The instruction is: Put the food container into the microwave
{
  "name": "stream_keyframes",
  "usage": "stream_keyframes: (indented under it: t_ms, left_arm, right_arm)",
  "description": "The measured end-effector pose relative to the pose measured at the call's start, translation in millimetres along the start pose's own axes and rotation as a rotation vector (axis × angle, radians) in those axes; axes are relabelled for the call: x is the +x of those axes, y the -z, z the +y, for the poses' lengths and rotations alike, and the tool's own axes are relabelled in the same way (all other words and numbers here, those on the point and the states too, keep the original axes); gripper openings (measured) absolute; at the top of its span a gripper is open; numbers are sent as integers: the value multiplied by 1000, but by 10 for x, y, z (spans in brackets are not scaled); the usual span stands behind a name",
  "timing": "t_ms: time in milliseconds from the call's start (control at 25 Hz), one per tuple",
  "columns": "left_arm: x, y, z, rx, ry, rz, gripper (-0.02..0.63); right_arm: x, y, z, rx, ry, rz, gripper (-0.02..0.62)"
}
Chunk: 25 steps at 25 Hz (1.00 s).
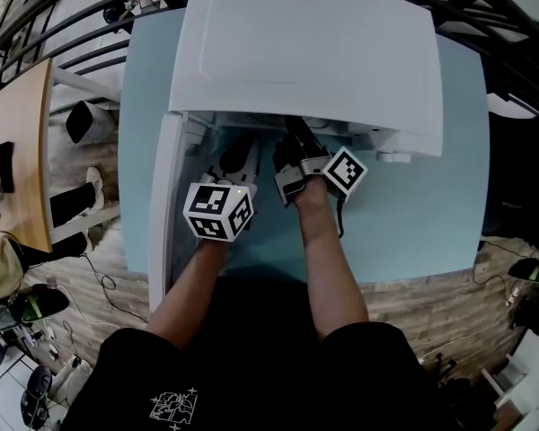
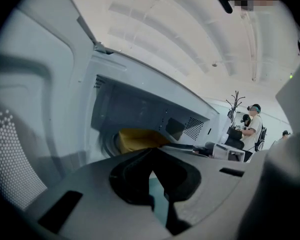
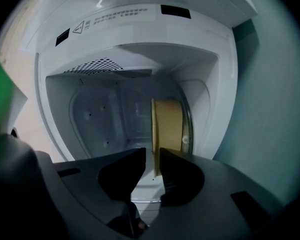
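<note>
The pale blue desk (image 1: pixel 404 232) carries a white microwave (image 1: pixel 305 52) with its door (image 1: pixel 164 214) swung wide. The tan food container (image 3: pixel 167 124) sits inside the cavity. The right tool (image 3: pixel 152 156) is barely parted astride its rim, seemingly released. Best to draw it straight back without snagging the rim. The left tool (image 2: pixel 151 151) is clenched and empty.

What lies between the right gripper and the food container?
Nothing: in the right gripper view, the rim of the food container reaches between the parted jaws of the right gripper.
</note>
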State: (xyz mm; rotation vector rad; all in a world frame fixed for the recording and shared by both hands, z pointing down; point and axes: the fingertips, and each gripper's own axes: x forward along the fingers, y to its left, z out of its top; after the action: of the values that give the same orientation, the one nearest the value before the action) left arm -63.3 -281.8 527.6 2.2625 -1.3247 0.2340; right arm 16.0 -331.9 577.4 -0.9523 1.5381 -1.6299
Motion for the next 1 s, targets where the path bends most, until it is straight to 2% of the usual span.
stream_keyframes:
  t_ms: [440,1000]
  left_arm:
    - [-153,-6,-112,0,-9,-17,8]
    - [-655,-16,-440,31,-27,-61,8]
  right_arm:
    - [-252,72,83,-21,12,18,61]
    - [-914,219,488,-93,-34,62,7]
